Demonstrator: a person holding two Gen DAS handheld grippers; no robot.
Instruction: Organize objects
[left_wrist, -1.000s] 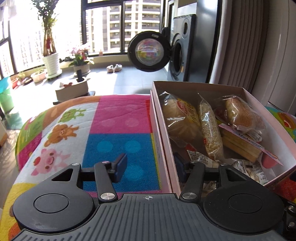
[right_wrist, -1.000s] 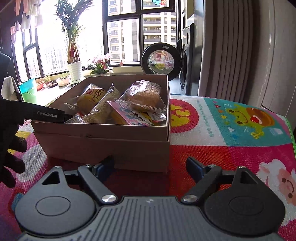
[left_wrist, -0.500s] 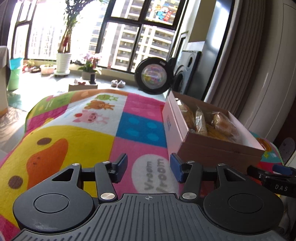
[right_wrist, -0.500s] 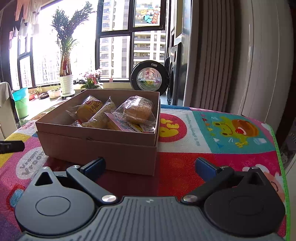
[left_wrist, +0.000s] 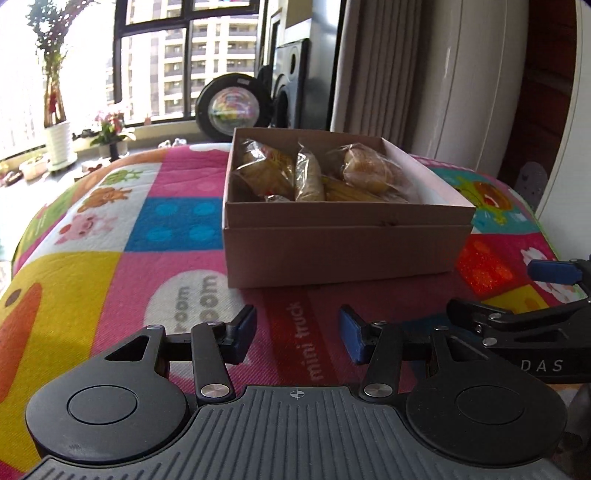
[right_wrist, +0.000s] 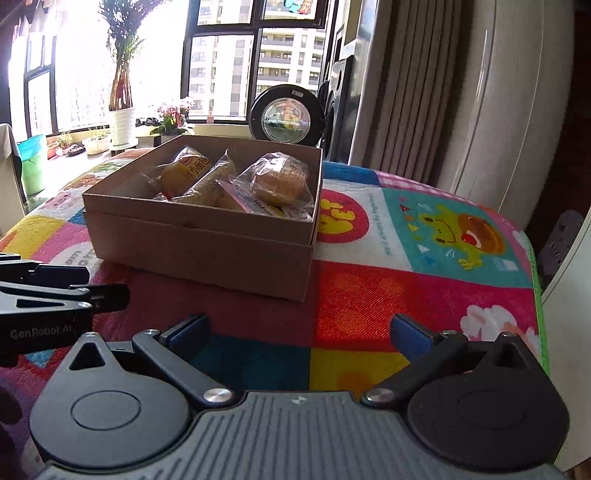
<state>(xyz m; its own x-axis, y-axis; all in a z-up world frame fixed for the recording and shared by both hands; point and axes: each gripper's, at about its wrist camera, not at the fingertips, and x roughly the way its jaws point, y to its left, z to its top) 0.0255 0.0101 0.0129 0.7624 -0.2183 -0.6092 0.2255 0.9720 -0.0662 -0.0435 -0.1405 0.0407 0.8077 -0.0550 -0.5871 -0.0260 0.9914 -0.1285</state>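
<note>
An open cardboard box sits on a colourful play mat. Inside lie several wrapped snacks: a yellow bag, a long grain bar and a wrapped bun. My left gripper hovers open over the mat, well in front of the box, with nothing between its blue pads. My right gripper is open wide, also short of the box and empty. Each gripper shows at the edge of the other's view.
A washing machine with its round door open stands behind the mat. Curtains and a white appliance are at the right. Potted plants line the window sill. The mat's right edge drops off.
Both grippers have pulled back from the box, which now sits farther off. The left gripper left the box's left wall and swung round to face its front. The right gripper's fingers spread wider.
</note>
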